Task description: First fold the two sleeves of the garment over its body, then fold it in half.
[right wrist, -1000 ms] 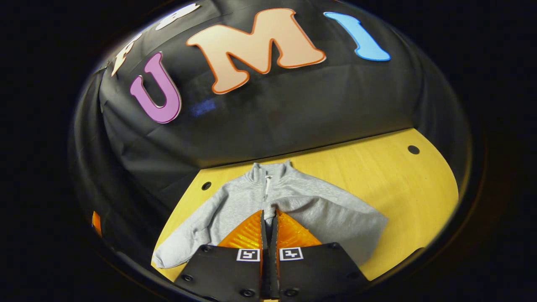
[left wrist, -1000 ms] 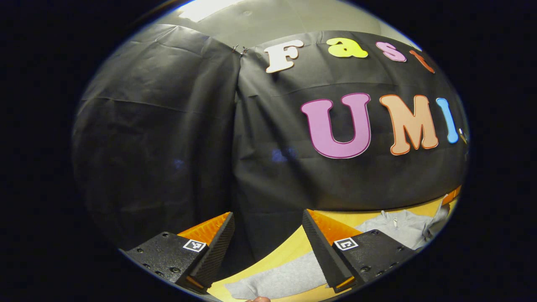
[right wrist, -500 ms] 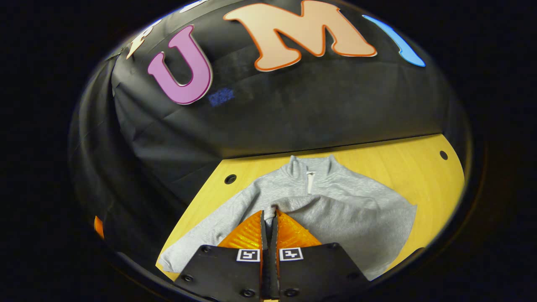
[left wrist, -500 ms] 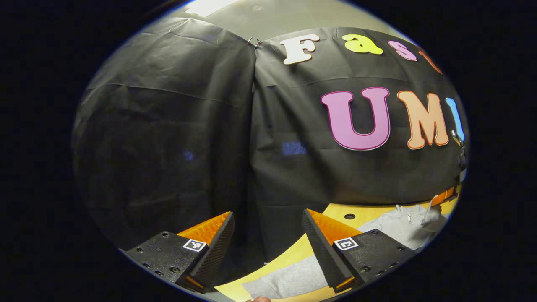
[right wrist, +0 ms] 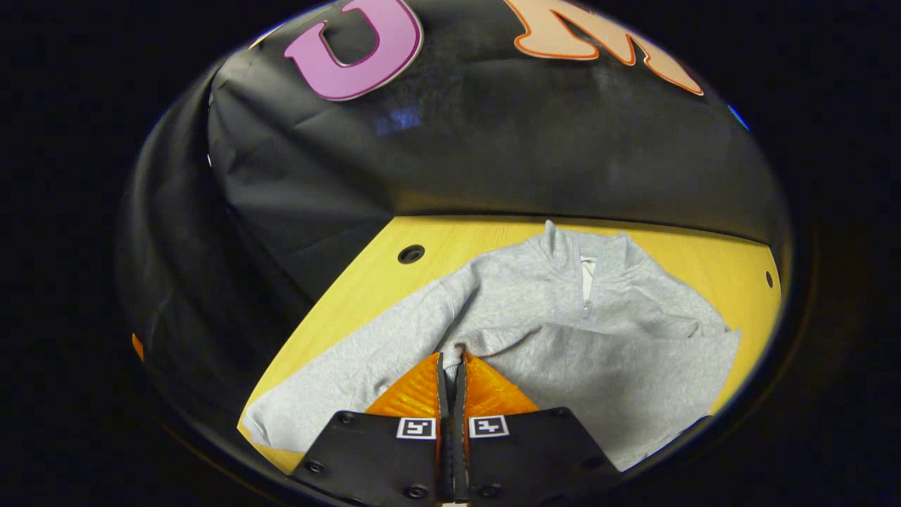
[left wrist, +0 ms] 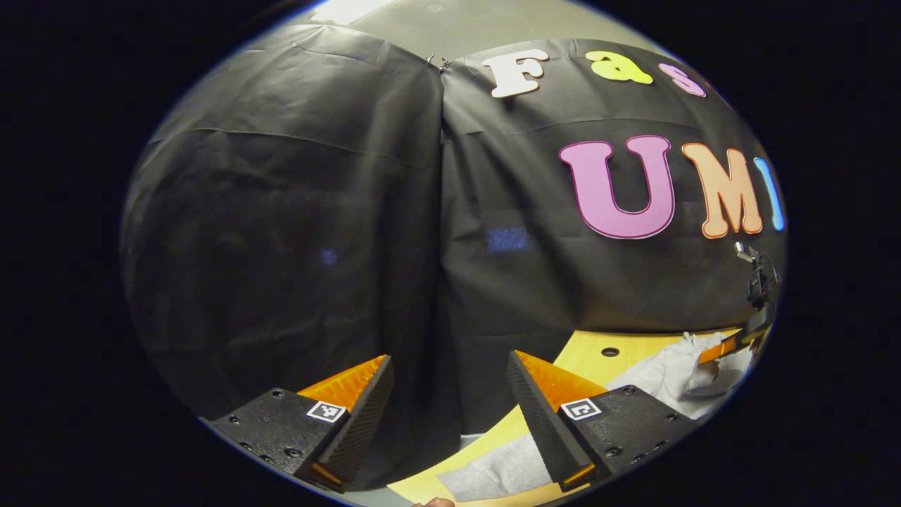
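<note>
From the right gripper view I see the grey garment (right wrist: pixel 563 317) lying flat on the yellow wooden table (right wrist: pixel 366 282), collar toward the booth's black wall. One sleeve (right wrist: pixel 598 359) is folded across the body, and its cuff end runs into my right tool (right wrist: pixel 451 370), whose fingers are pressed together on the fabric at the tips. How much cloth sits between them I can't make out, since the tool's own body covers the spot. The other sleeve (right wrist: pixel 338 373) lies stretched out toward the lower left, with its end close to the table's edge. The garment's hem is cut off at the lower right and partly hidden behind the tool.

In the left gripper view my left tool (left wrist: pixel 449 377) stands wide apart with nothing between its fingers, aimed mostly at the wall. Below its right finger a patch of the grey garment (left wrist: pixel 500 472) shows on the table (left wrist: pixel 584 352), cut off by the finger. At the far right rim I see more grey cloth lifted, with the right tool (left wrist: pixel 732 343) beside it, small and distorted; I cannot tell its grip from there.
</note>
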Demonstrator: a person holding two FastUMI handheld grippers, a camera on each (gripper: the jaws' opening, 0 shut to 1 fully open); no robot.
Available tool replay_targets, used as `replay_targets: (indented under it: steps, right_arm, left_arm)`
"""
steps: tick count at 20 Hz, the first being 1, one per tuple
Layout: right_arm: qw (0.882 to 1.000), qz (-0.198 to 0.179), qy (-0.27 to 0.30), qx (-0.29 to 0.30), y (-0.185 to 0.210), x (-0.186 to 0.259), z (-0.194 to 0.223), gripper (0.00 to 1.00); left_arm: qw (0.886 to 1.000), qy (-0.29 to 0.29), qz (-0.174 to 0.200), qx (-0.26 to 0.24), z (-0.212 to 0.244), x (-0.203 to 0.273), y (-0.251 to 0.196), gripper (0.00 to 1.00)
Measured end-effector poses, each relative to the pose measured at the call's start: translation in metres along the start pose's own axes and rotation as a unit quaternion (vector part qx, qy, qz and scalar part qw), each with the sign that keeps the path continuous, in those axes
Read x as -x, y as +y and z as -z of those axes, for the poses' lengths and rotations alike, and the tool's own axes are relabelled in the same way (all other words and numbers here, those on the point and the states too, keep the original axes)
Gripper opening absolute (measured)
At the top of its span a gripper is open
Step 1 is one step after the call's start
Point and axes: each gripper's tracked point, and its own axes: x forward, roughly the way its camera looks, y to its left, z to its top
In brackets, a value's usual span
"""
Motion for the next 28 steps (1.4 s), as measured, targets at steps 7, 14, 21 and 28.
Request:
replay_targets:
  steps: [7,14,21,28]
  right_arm:
    - [1.0,-0.019,-0.003,-0.007,0.014,0.004,-0.003,0.25]
    - [0.996,-0.014,-0.071,0.054,0.003,0.046,-0.028,0.99]
    - [0.988,0.01,-0.136,0.072,-0.02,0.113,-0.03,0.98]
    - [0.988,0.041,-0.136,0.056,-0.063,0.147,-0.019,0.99]
  left_arm:
    - [1.0,0.019,0.021,0.005,0.021,-0.003,-0.001,0.98]
    - [0.997,0.059,0.057,0.01,0.06,-0.006,-0.038,0.98]
    - [0.986,0.152,0.067,0.0,0.139,-0.003,-0.045,0.95]
    - [0.962,0.266,0.056,0.006,0.226,0.005,-0.049,0.95]
